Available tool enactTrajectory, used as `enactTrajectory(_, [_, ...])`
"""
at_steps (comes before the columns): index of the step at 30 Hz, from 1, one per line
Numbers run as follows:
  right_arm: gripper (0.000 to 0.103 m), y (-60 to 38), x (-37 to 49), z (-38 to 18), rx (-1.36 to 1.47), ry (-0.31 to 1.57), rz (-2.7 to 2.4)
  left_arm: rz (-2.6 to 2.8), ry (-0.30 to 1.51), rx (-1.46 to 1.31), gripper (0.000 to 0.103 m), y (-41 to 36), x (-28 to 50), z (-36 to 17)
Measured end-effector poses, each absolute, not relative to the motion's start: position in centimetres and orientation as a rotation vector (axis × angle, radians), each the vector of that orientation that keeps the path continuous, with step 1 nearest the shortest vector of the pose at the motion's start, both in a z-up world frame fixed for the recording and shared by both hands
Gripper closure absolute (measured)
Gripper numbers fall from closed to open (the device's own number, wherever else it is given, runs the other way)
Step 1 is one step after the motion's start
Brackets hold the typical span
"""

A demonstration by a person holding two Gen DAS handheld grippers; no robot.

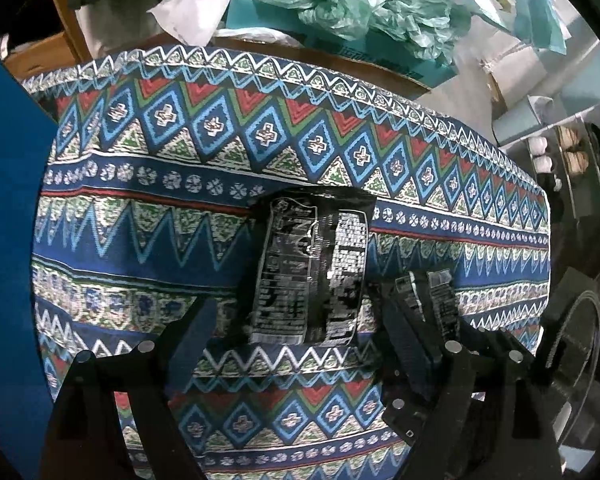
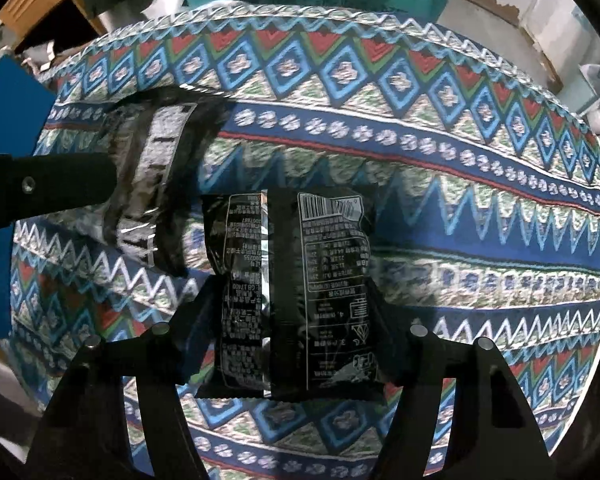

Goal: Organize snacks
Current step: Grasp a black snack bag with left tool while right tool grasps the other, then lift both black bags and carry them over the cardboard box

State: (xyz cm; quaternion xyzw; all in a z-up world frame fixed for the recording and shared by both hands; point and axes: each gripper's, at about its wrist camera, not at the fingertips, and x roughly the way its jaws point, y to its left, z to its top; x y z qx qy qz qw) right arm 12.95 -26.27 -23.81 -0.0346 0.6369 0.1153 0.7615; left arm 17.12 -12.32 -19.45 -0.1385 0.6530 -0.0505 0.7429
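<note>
Two black snack packets with white print lie on the patterned tablecloth [image 1: 140, 220]. One packet [image 1: 312, 268] rests flat between the fingers of my left gripper [image 1: 300, 312], which is wide open, with cloth showing on both sides of the packet. In the right wrist view the other packet [image 2: 296, 300] sits lengthwise in my right gripper [image 2: 292, 316], and both pads press against its long sides. The first packet [image 2: 156, 184] lies to its upper left, blurred, beside a left gripper finger [image 2: 60, 184]. An edge of the second packet [image 1: 442, 300] shows at the right of the left wrist view.
A blue flat panel [image 1: 8, 220] stands at the table's left side. Behind the far edge sit a teal box [image 1: 380, 52] with crumpled green paper [image 1: 360, 8], white bags and cardboard. A shelf with small items [image 1: 560, 148] is at the right.
</note>
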Motion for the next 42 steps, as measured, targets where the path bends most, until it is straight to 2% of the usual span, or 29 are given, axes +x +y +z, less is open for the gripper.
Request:
enactTrajectory(5, [0.036, -29.1, 13.6, -23.1, -0.038, 1.371, 0.208, -0.100, 1.434, -0.320, 0.017, -13.2, 17.8, -20.2])
enactTrajectory(19, [0.035, -33.5, 14.4, -21.0, 0.025, 1.342, 0.154, -0.054, 1.420, -0.156, 0.013, -16.4, 18.6, -22.4])
enactTrajectory(20, [0.035, -33.8, 14.7, -20.8, 0.027, 1.340, 0.154, -0.057, 1.407, -0.125, 0.014, -16.8, 18.5, -22.5])
enactTrajectory(22, [0.035, -34.3, 14.6, -20.5, 0.030, 1.337, 0.154, -0.036, 1.383, -0.062, 0.030, -17.7, 18.4, -22.3])
enactTrajectory(24, [0.035, -34.9, 14.5, -20.1, 0.033, 1.335, 0.157, -0.062, 1.372, -0.029, 0.038, -18.4, 18.5, -22.2])
enactTrajectory(32, [0.035, -33.8, 15.2, -18.3, 0.032, 1.306, 0.174, -0.102, 1.370, -0.022, 0.039, -18.8, 17.8, -21.3])
enactTrajectory(42, [0.035, -32.9, 15.0, -14.3, 0.034, 1.251, 0.196, -0.115, 1.287, 0.018, 0.039, -16.3, 15.6, -16.5])
